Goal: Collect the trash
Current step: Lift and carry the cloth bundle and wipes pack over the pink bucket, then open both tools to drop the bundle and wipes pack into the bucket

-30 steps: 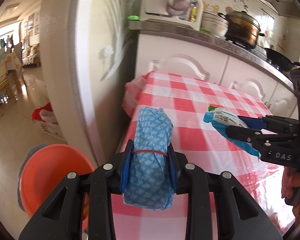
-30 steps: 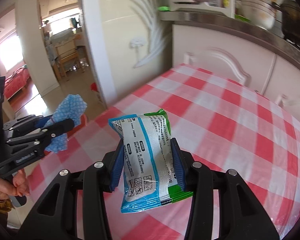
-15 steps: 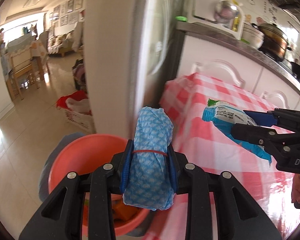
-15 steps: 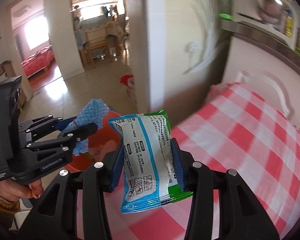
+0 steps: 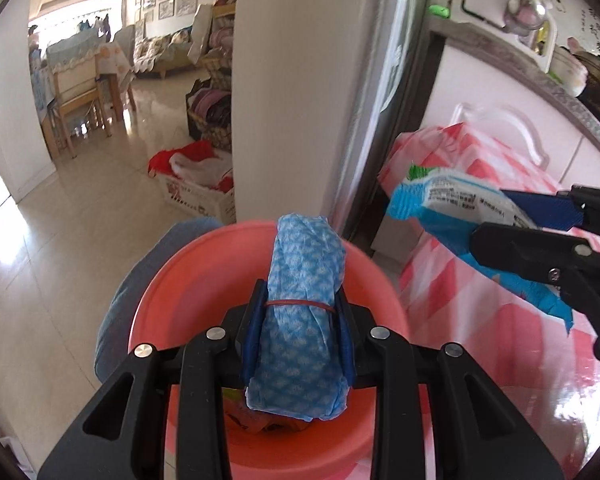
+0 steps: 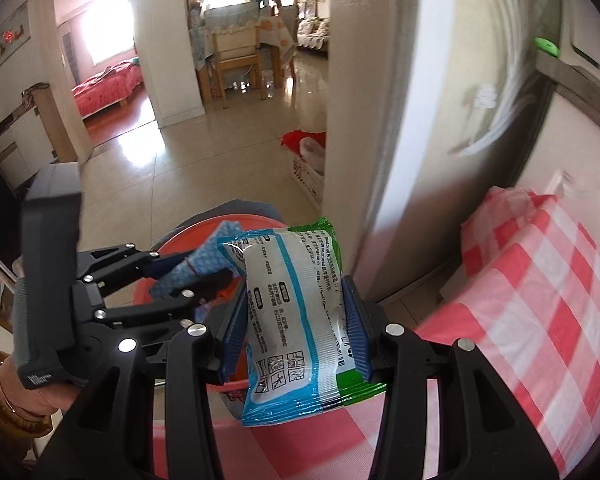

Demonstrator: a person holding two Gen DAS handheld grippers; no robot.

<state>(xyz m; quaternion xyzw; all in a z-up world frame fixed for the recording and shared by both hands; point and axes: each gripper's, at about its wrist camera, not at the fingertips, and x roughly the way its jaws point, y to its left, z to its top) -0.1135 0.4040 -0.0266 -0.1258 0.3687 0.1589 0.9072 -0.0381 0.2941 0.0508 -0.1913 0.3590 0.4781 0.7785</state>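
My left gripper (image 5: 298, 332) is shut on a rolled blue patterned cloth (image 5: 304, 320) bound with a red rubber band, and it hangs right over the orange bucket (image 5: 172, 276). The right gripper (image 6: 296, 328) is shut on a white, blue and green snack packet (image 6: 292, 320), over the table's edge beside the orange bucket (image 6: 204, 232). In the left wrist view the snack packet (image 5: 452, 200) and the right gripper (image 5: 540, 236) show at the right. In the right wrist view the left gripper (image 6: 196, 276) with the cloth (image 6: 196, 268) shows at the left. Some trash lies at the bucket's bottom.
A red-and-white checked tablecloth (image 6: 540, 292) covers the table to the right. A white pillar (image 5: 292, 80) and a fridge door stand just behind the bucket. A white basket of red things (image 5: 196, 184) sits on the tiled floor. A hand (image 6: 16, 396) holds the left gripper.
Both grippers have swung left, from over the table to the bucket beside it, each still holding its item. The left one has sunk a little over the bucket's mouth.
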